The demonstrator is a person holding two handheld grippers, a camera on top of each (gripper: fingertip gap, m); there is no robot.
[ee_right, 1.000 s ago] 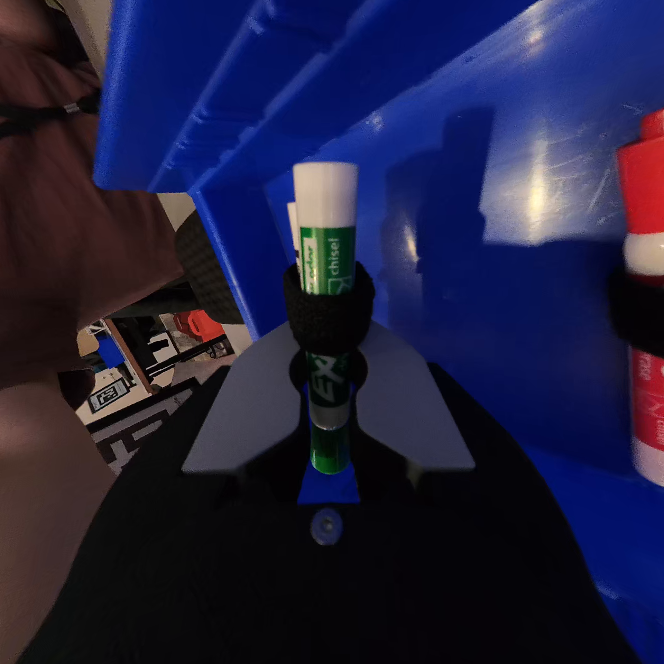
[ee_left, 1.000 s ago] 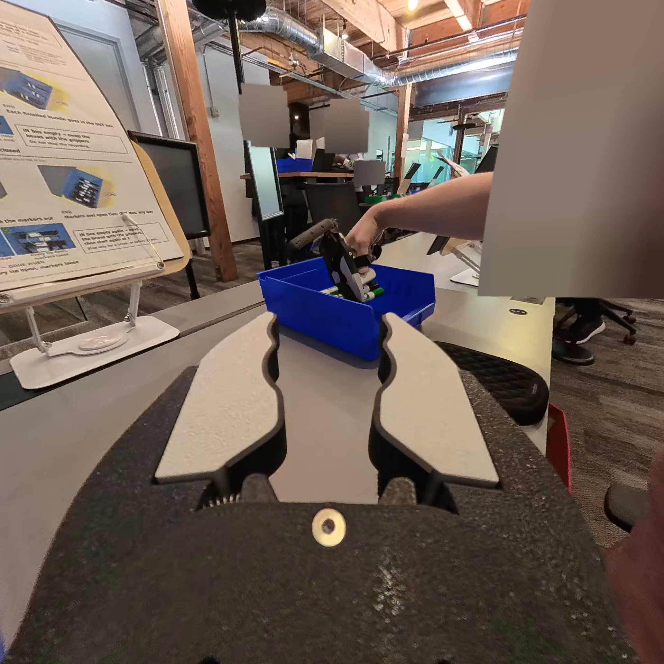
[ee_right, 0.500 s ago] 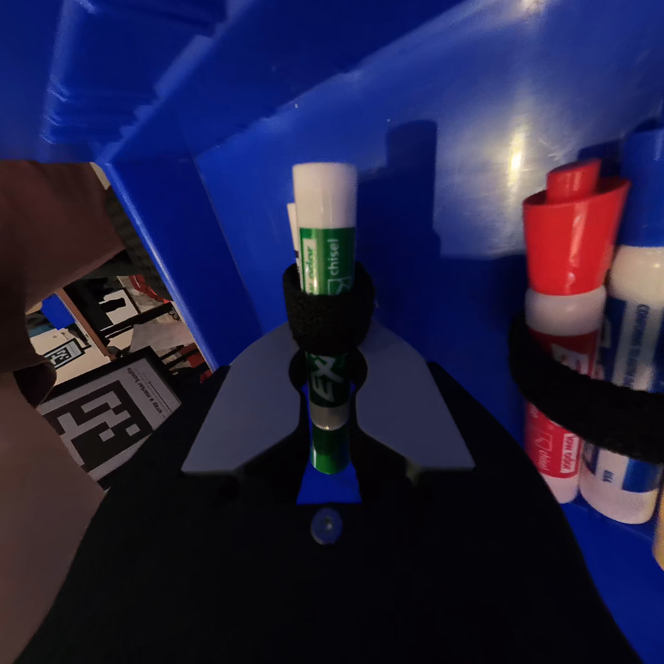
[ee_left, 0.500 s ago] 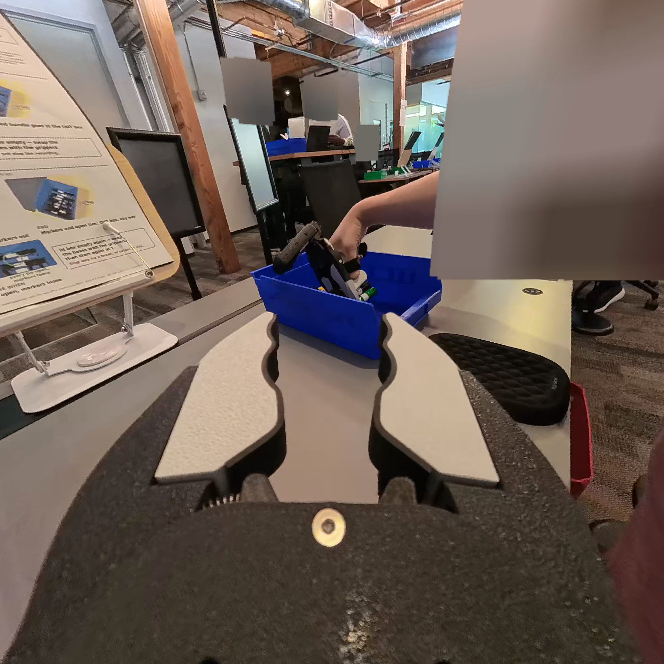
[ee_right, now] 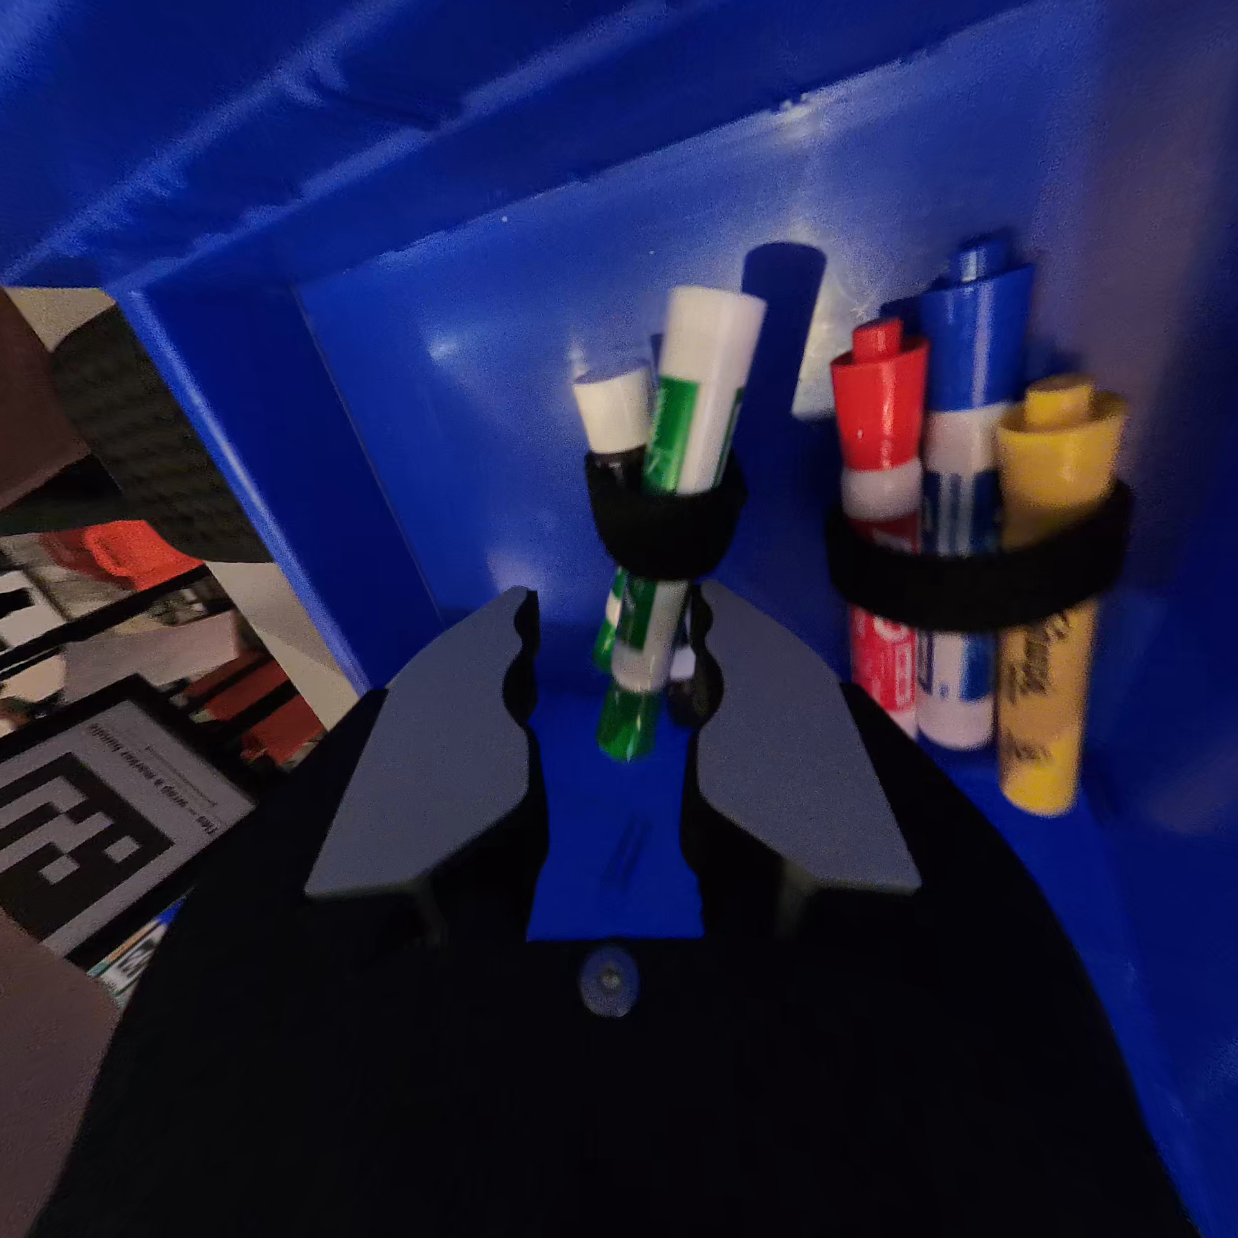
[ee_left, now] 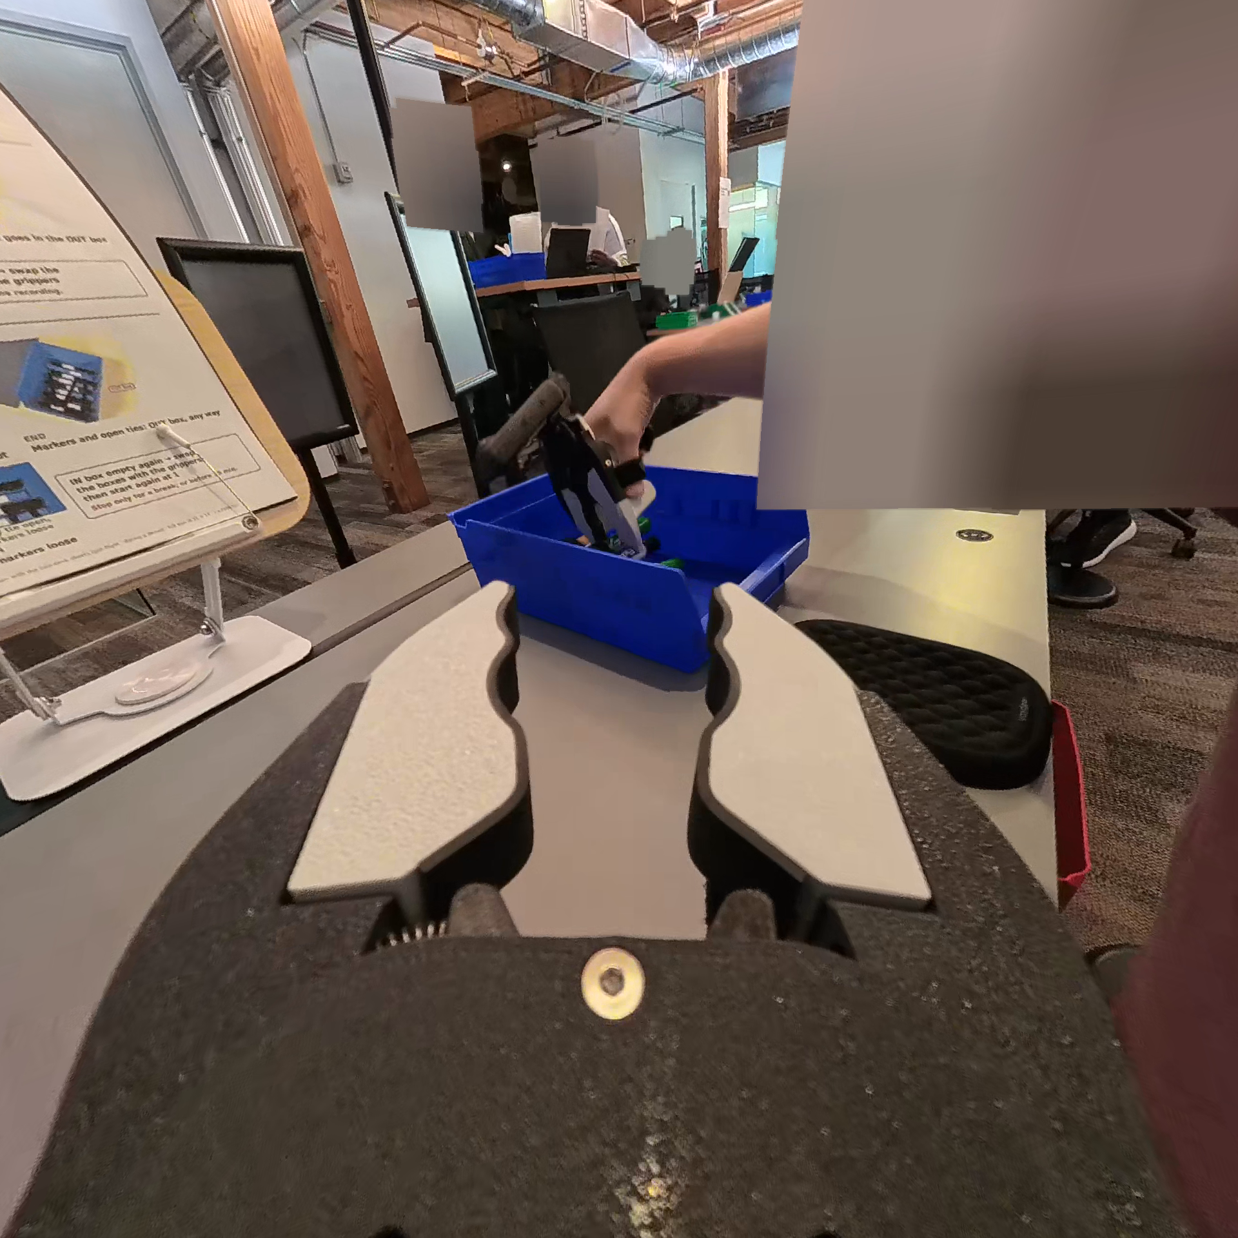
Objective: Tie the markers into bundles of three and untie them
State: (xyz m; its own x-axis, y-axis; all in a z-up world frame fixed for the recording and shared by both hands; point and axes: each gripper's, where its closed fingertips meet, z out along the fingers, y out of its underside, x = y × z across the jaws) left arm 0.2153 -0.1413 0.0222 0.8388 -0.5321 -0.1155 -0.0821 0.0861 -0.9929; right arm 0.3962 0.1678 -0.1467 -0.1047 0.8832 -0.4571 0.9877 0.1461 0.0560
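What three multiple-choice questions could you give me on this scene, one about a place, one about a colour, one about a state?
1. Where is the right gripper?
A. inside the blue bin
B. on the document stand
C. over the floor

2. Which cap colours show in the right-hand bundle?
A. green, black, white
B. red, blue, yellow
C. red, green, orange

3. How are the left gripper jaws?
A. shut on a marker
B. open, empty
C. shut on a strap

Answers: A, bin walls surround it; B, those three caps show; C is wrong, B, bare table between the jaws.

Probably an open office: desks [ee_left: 556,285], laptops [ee_left: 567,252], exposed ducts [ee_left: 603,40]
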